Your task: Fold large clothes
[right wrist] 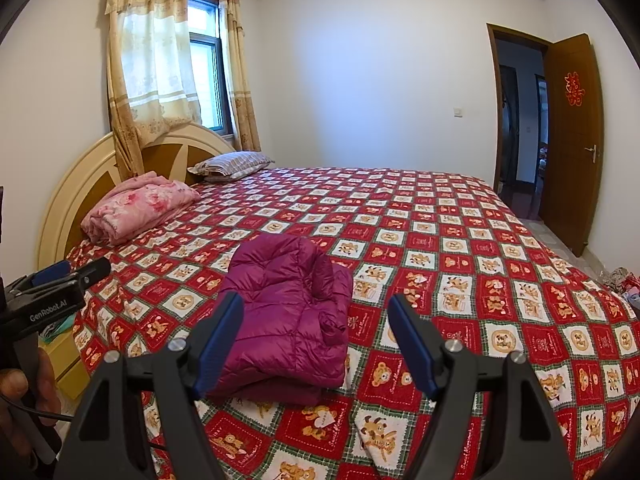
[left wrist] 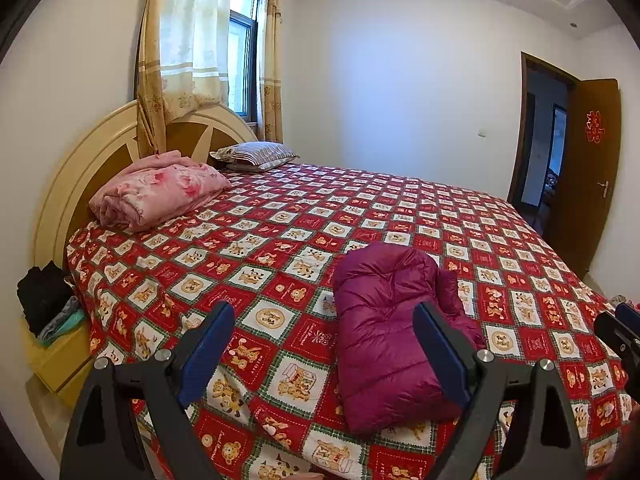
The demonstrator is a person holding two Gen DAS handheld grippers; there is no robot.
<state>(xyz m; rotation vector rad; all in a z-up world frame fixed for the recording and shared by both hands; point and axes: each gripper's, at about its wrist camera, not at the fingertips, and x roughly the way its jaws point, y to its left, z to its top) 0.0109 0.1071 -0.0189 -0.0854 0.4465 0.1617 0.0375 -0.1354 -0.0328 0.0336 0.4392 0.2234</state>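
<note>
A magenta puffer jacket (left wrist: 384, 328) lies folded into a compact bundle on the red patterned bedspread (left wrist: 260, 240), near the bed's front edge. My left gripper (left wrist: 324, 324) hovers above the bed with its jaws wide open and nothing between them; its right finger overlaps the jacket in the view. In the right wrist view the same jacket (right wrist: 284, 320) sits just ahead, and my right gripper (right wrist: 316, 320) stands open and empty in front of it. The left gripper (right wrist: 60, 276) shows at that view's left edge, held by a hand.
A folded pink floral quilt (left wrist: 156, 192) and a striped pillow (left wrist: 256, 154) rest by the curved headboard. A yellow bedside cabinet (left wrist: 60, 356) carries dark clothes. An open brown door (right wrist: 572, 140) stands at right, with loose clothes (right wrist: 620, 278) on the floor.
</note>
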